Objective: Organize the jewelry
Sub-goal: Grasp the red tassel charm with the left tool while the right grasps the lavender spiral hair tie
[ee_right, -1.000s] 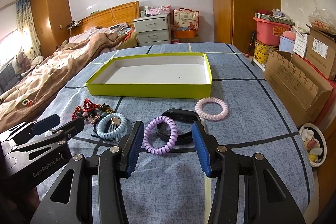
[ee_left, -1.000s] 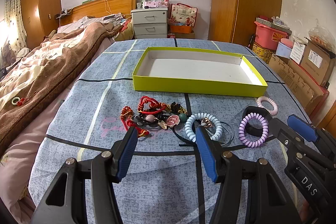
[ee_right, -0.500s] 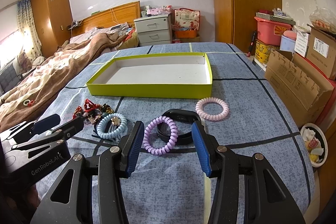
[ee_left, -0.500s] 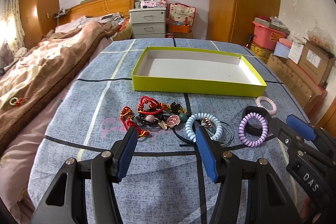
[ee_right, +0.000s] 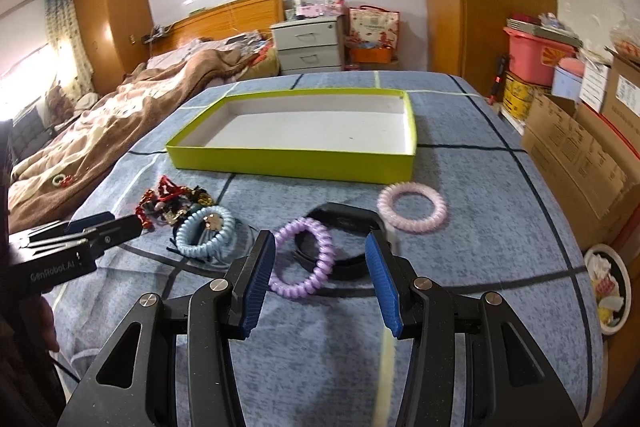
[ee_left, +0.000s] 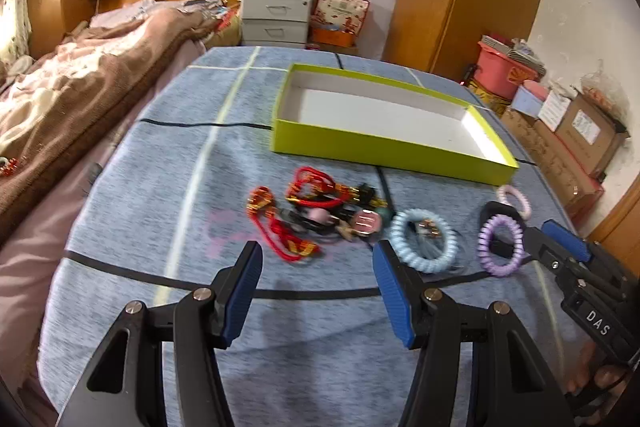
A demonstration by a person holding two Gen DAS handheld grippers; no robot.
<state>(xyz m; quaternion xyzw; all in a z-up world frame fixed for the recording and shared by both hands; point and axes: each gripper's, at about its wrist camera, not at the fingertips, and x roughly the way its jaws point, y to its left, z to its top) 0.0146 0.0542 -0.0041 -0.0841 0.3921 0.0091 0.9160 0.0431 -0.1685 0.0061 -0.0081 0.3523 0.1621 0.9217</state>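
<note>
Bedroom, blue sheet (ee_right: 480,187). Both tongs wide, holding nothing. Ahead of left tongs (ee_left: 316,267): red tangle (ee_left: 304,211). Between right tongs (ee_right: 320,259) tips: purple coil (ee_right: 304,259) overlapping black band (ee_right: 344,227). Tray (ee_right: 296,163) beyond, empty. Risk: snagging neighbours, dragging several pieces together.

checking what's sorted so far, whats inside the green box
Nothing: the green box shows only its bare white floor in both views. The near wall hides a thin strip of floor behind it. All the jewelry, like the purple coil and pink coil, lies outside on the cloth.
</note>
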